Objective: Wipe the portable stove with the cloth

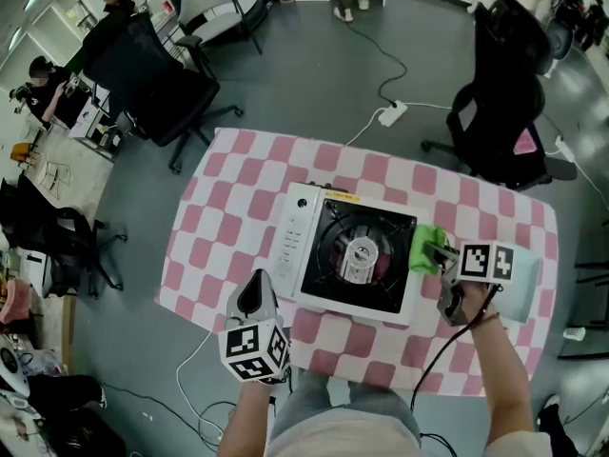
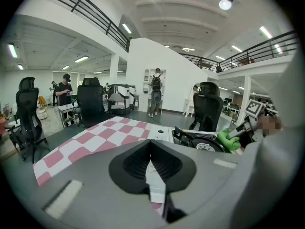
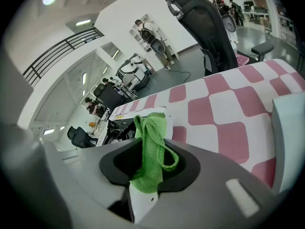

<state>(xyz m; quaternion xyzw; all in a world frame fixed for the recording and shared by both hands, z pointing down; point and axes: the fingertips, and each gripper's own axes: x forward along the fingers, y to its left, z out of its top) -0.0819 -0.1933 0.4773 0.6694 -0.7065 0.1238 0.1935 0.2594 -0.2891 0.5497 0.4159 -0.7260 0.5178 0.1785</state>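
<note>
**Head view.**
- Tabletop (image 1: 238, 219) under a pink-and-white checked cover.
- White portable gas stove with a black burner pan and a round steel burner (image 1: 352, 253), at mid-tabletop. It has a control knob on its left panel and a narrow yellow label on its far edge, with print too small to read.
- Left gripper (image 1: 258, 284), by the stove's near-left corner, its jaws drawn together with nothing between them. The cube at its rear carries black-and-white square markers.
- Right gripper (image 1: 437, 253), clamped on a bright green terry cloth (image 1: 425, 248). The cloth sits at the stove's right edge. A marker cube of the same kind sits behind the gripper.
- Pale rectangular object (image 1: 521, 293), on the tabletop at far right, just beside the right gripper.
- On the grey floor beyond: black office chairs (image 1: 497, 122) and a white power strip (image 1: 392, 114) with its cable.

**Left gripper view.**
- Left gripper (image 2: 150, 145): dark ribbed pads meet at the tips and hold nothing.
- Ahead lies the checked tabletop (image 2: 93, 140), with the stove (image 2: 202, 141) at right.
- The green cloth (image 2: 228, 140) is on the stove's far side.
- No writing is legible.

**Right gripper view.**
- Right gripper (image 3: 153, 152): jaws closed on the cloth (image 3: 152, 128), which stands up in a folded loop between them.
- The stove (image 3: 116, 128) is just beyond at left, its yellow label showing but unreadable.
- The tabletop (image 3: 224, 109) stretches to the right.
- The pale object (image 3: 289, 137) is at the right margin.
</note>
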